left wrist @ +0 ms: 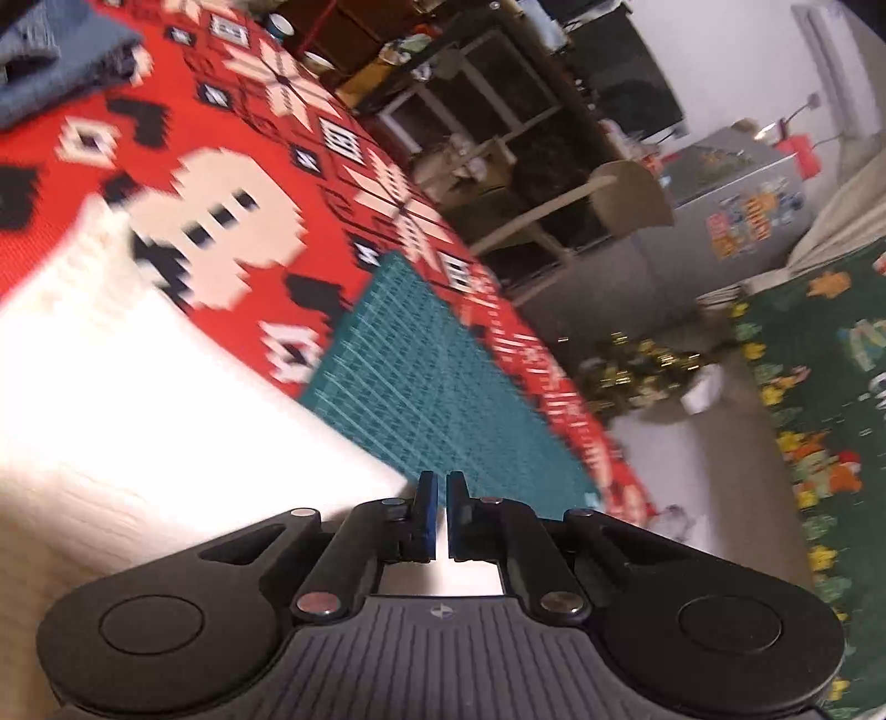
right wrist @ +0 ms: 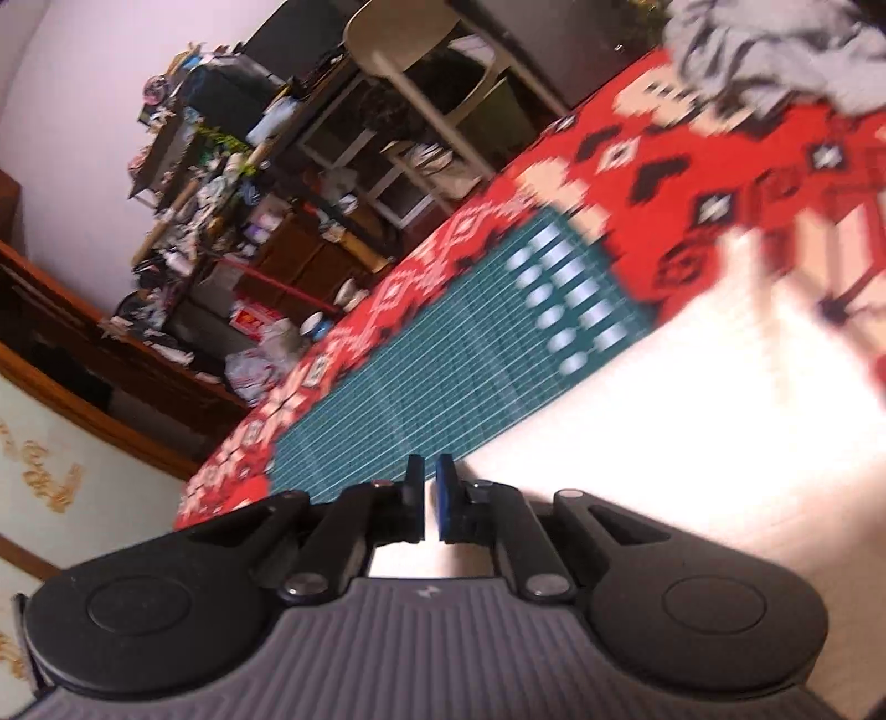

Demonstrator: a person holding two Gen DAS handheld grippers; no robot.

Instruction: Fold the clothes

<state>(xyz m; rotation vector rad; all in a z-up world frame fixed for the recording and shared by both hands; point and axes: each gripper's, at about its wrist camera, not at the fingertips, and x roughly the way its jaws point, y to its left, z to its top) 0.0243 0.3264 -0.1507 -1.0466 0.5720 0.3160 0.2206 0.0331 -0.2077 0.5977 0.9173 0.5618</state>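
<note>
A white garment (left wrist: 138, 399) lies spread over a green cutting mat (left wrist: 432, 376) on a table with a red patterned cover (left wrist: 232, 138). My left gripper (left wrist: 441, 484) is shut at the garment's right-hand edge, and white cloth shows in the slit between its blue pads. In the right wrist view the same white garment (right wrist: 692, 415) fills the right side beside the green mat (right wrist: 421, 376). My right gripper (right wrist: 430, 468) is shut at the garment's left-hand edge, again with white cloth between the pads. Both views are blurred.
Blue-grey clothes (left wrist: 50, 61) are piled at the far left of the table, and a crumpled grey garment (right wrist: 775, 50) lies at the far right. Beyond the table's edge are a pale chair (left wrist: 626, 194) and cluttered shelves (right wrist: 221, 183).
</note>
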